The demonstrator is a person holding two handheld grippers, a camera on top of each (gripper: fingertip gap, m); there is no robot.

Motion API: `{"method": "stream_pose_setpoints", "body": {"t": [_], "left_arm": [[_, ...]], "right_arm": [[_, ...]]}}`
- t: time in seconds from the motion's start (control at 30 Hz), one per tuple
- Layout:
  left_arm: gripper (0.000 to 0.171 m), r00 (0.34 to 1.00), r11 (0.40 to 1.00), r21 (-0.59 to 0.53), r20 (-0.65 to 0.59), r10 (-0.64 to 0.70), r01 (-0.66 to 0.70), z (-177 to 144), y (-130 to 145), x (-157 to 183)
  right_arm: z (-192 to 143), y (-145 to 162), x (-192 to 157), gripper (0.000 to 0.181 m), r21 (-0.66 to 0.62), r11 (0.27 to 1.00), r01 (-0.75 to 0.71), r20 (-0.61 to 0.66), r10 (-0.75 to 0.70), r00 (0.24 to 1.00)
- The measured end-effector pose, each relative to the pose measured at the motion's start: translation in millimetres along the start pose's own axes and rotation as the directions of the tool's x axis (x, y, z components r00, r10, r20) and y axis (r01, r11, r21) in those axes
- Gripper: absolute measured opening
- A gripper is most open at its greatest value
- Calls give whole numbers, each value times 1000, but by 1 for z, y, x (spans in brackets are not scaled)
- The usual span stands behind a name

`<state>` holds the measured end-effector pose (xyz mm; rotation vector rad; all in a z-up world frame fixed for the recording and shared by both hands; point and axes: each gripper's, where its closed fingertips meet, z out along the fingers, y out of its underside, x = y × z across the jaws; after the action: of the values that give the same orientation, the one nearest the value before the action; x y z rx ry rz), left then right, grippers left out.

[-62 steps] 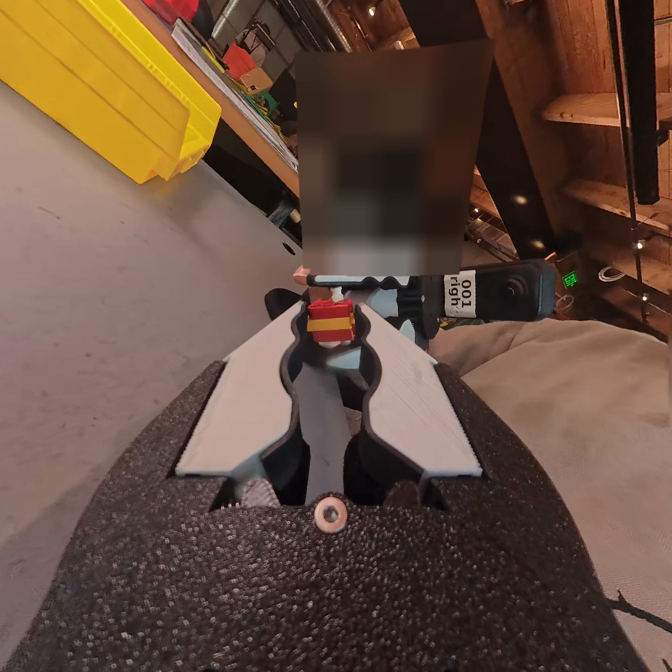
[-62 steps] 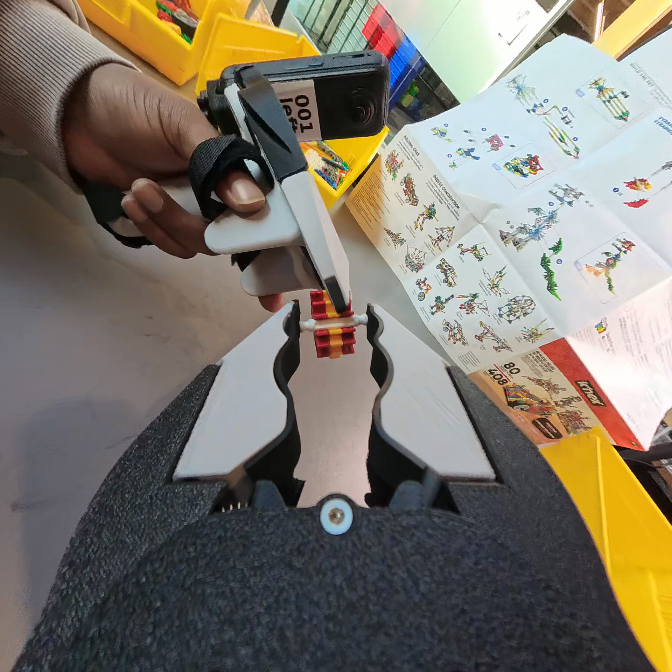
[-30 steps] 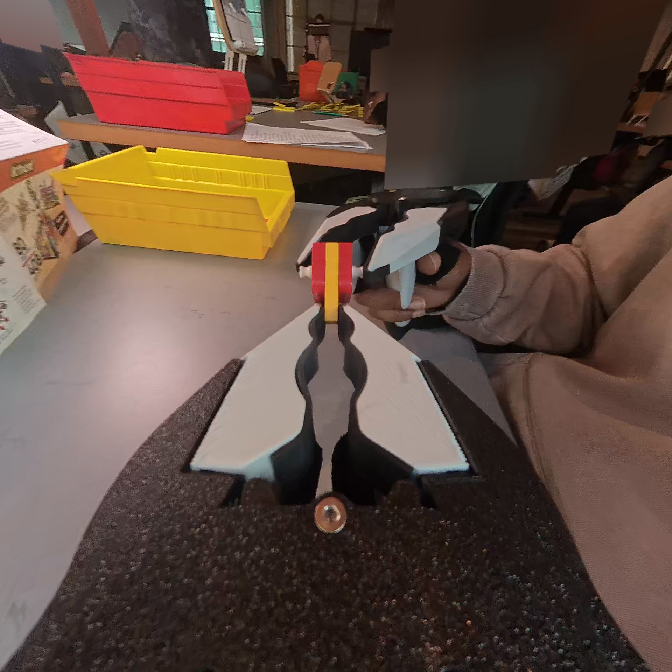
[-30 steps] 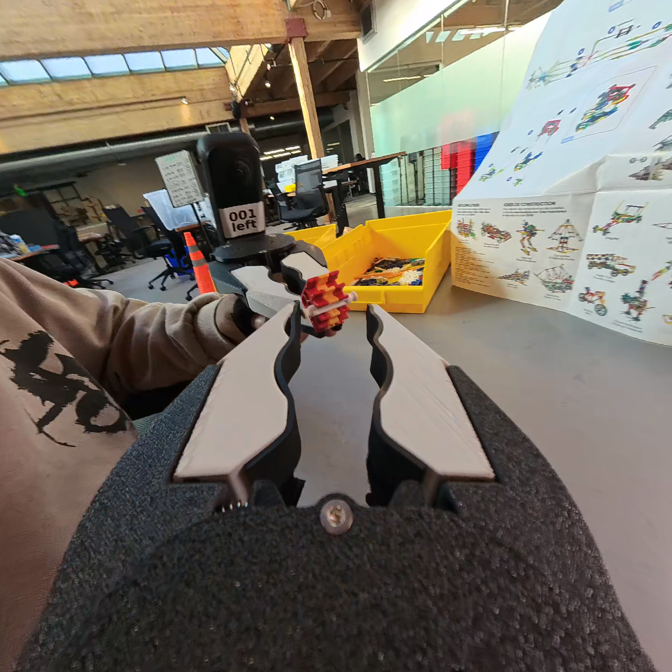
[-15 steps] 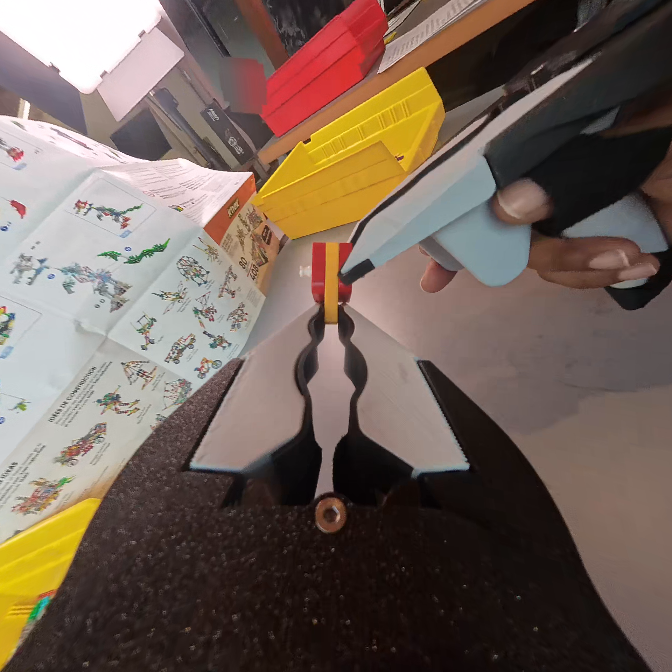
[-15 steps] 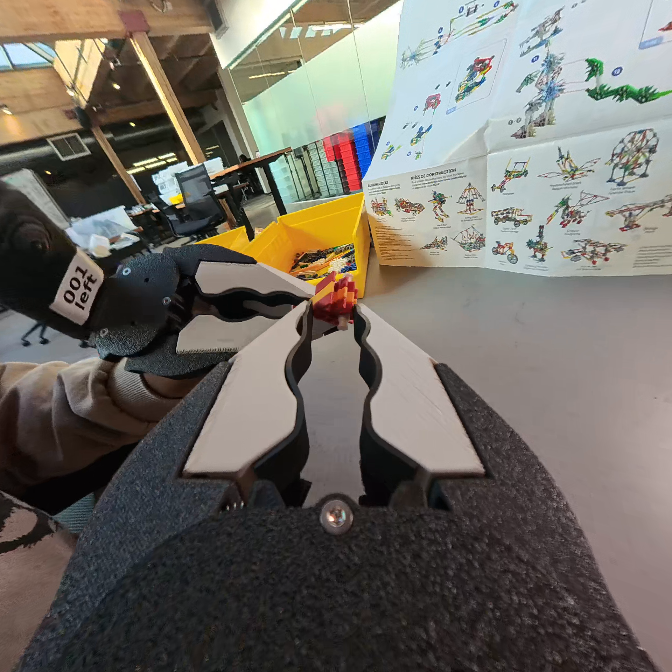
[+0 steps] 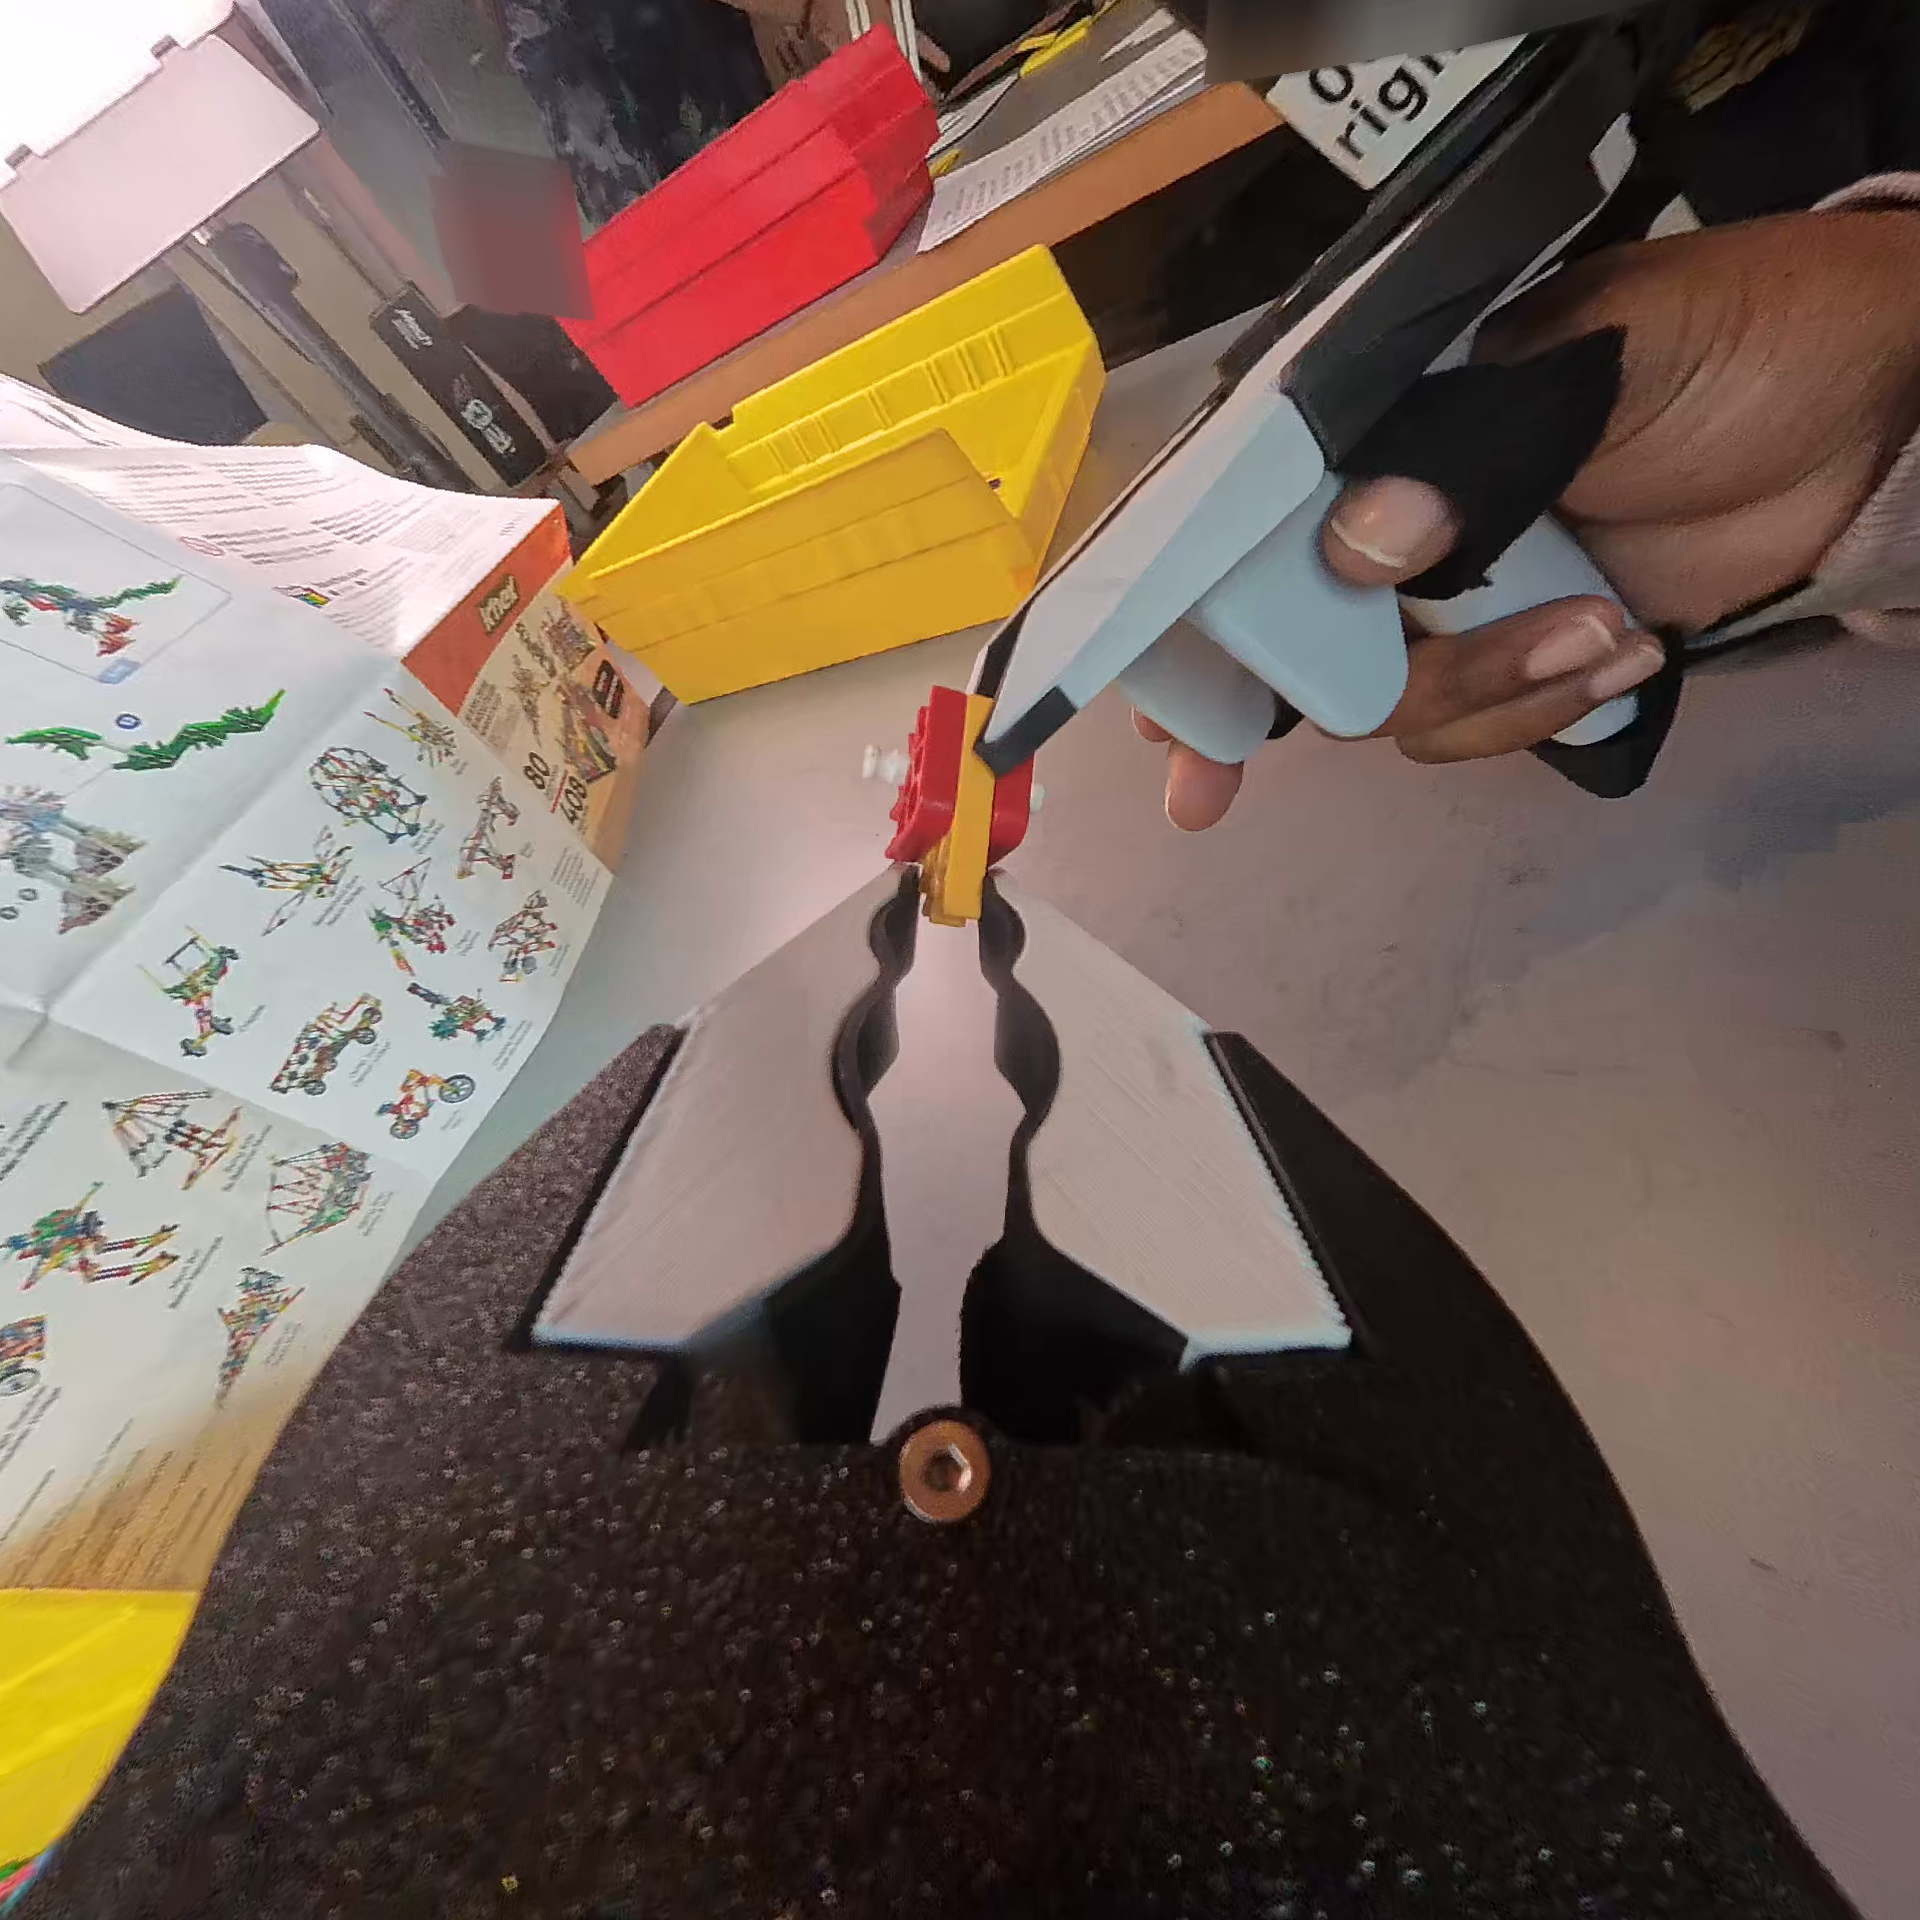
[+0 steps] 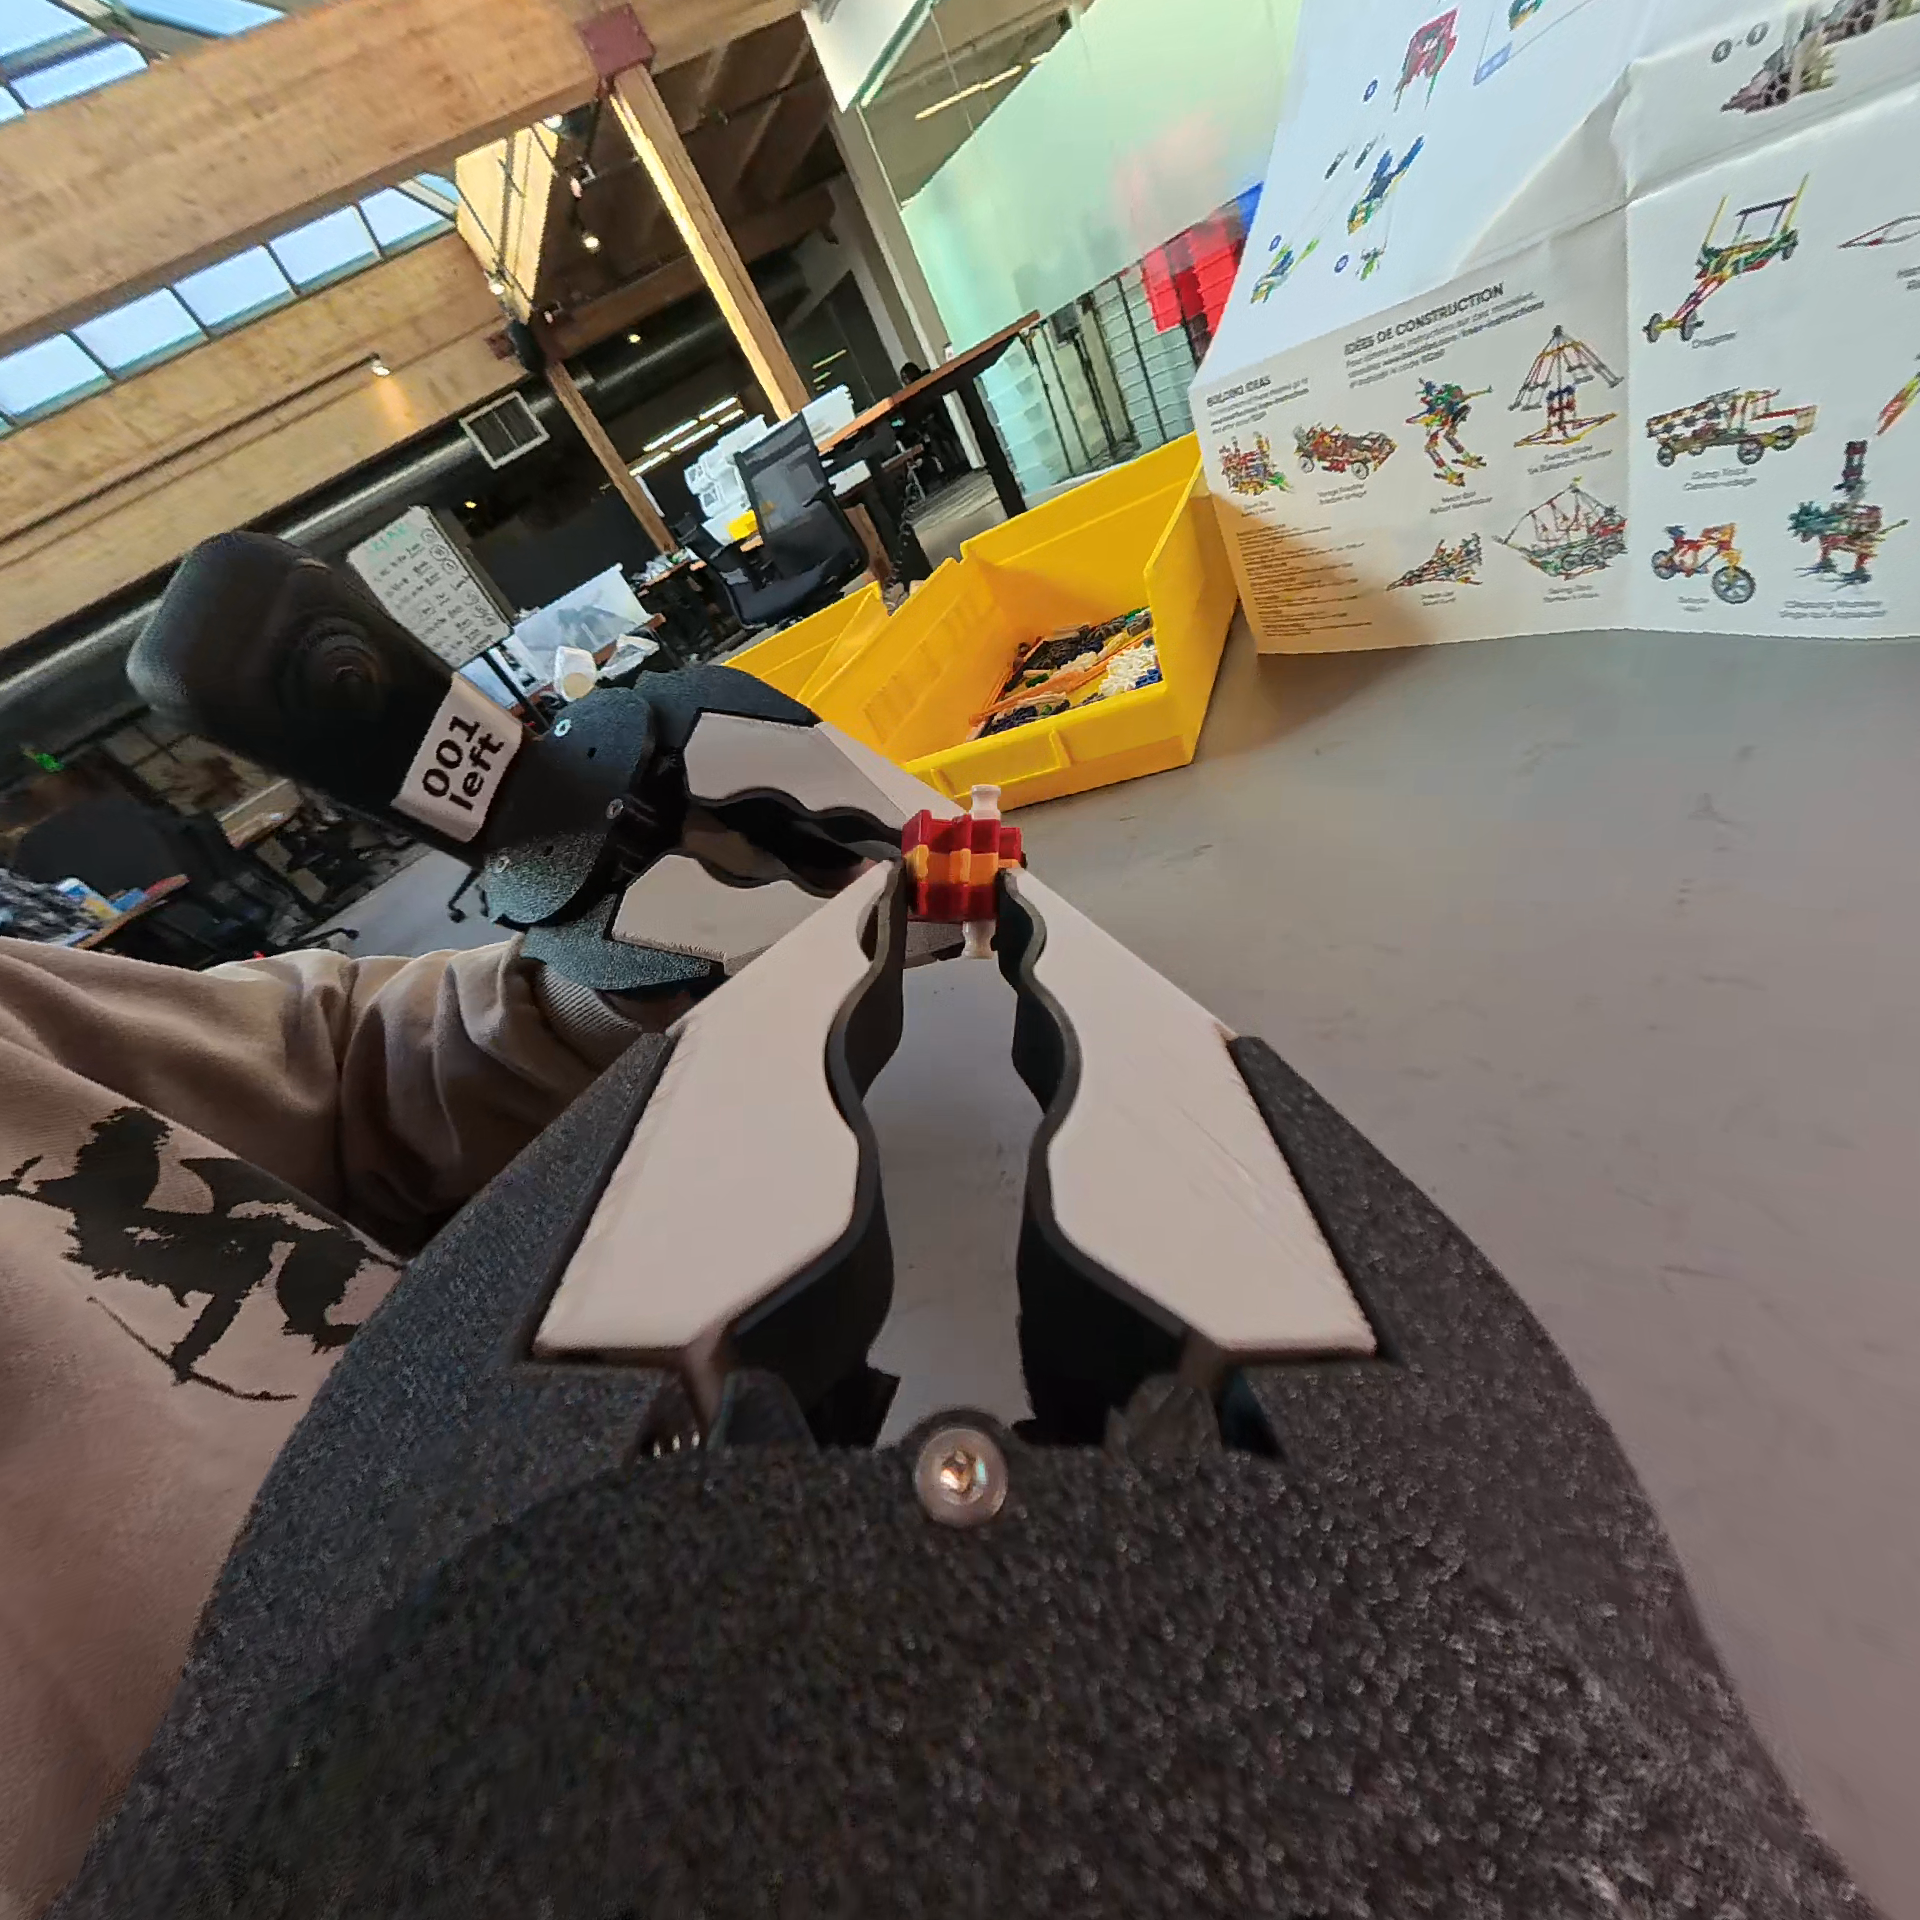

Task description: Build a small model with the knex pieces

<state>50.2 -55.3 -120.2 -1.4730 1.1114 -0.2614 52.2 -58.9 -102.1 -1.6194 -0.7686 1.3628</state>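
Observation:
A small stack of red and yellow toy connectors [image 7: 940,779] on a white rod is held above the grey table [image 7: 1455,1039]. My left gripper [image 7: 951,899] is shut on the yellow middle piece. The right gripper's finger [image 7: 1143,561] comes in from the upper right, and its dark tip lies on the stack. In the right wrist view, my right gripper [image 8: 948,883] is closed on both sides of the stack [image 8: 961,847]. The left gripper's fingers [image 8: 790,769] reach in from the left. A person's hand [image 7: 1714,416] holds the right gripper.
An unfolded picture sheet [image 7: 208,831] leans on an orange box [image 7: 488,623] at the left. A yellow bin [image 7: 831,540] and a red bin [image 7: 748,239] stand behind. A yellow bin [image 8: 1039,758] with loose pieces sits beside the sheet [image 8: 1558,416]. Both grippers' tips are close together, under 4 cm apart.
The right gripper's fingers have narrowed from open around the stack to pressing on it. Both grippers have swung round together, and the stack now sits tilted in the left gripper.

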Motion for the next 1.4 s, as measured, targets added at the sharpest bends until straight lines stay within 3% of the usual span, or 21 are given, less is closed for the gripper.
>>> {"method": "stream_pose_setpoints", "body": {"t": [0.17, 0.3, 0.43, 0.5, 0.57, 0.6, 0.7, 0.77, 0.8, 0.9, 1.03, 1.1, 1.2, 1.4], "left_arm": [[11, 996, 999, 41, -85, 32, -28, -5, -3, 9], [13, 992, 993, 76, -75, 101, -95, -9, -9, 11], [15, 994, 998, 53, -100, -32, 38, -9, 3, 2], [16, 976, 987, 69, -176, -130, 144, -10, 3, 4], [18, 907, 946, 77, -317, -277, 316, -14, -3, 12], [22, 839, 901, 68, -400, -369, 429, -17, -8, 15], [31, 537, 672, 30, -629, -563, 740, -33, -29, 9], [30, 350, 508, 3, -728, -590, 861, -43, -40, -1], [27, 292, 463, -20, -752, -591, 886, -45, -42, -3], [15, 255, 443, -62, -743, -619, 895, -41, -38, -1], [16, 202, 408, -115, -729, -654, 906, -37, -33, -1], [18, 148, 357, -122, -753, -641, 926, -40, -37, -5], [14, 108, 342, -150, -770, -629, 928, -43, -41, -2], [12, 19, 271, -194, -779, -627, 943, -43, -41, -5]], "right_arm": [[-7, 6, -9, 13, -45, 998, 33, 109, -28, 994], [-11, 7, -16, 13, -56, 989, 137, 170, -126, 977], [-12, 7, -12, 13, -80, 967, 240, 157, -226, 962], [-12, 4, -10, 13, -68, 960, 273, 143, -261, 955], [-12, -1, -12, 13, -35, 946, 322, 139, -314, 939], [-13, -7, -17, 13, 9, 938, 347, 146, -344, 927], [-15, -16, -28, 13, 91, 903, 420, 153, -429, 890], [-13, -14, -31, 13, 96, 858, 505, 138, -514, 847], [-11, -12, -32, 13, 93, 835, 542, 127, -550, 826], [-8, -10, -35, 13, 98, 786, 611, 111, -619, 778], [-7, -12, -37, 13, 108, 728, 677, 75, -685, 725], [-6, -12, -39, 13, 107, 718, 687, 81, -695, 714], [-3, -8, -38, 13, 89, 681, 727, 73, -732, 677], [-2, -11, -36, 13, 99, 673, 733, 64, -740, 670]]}}
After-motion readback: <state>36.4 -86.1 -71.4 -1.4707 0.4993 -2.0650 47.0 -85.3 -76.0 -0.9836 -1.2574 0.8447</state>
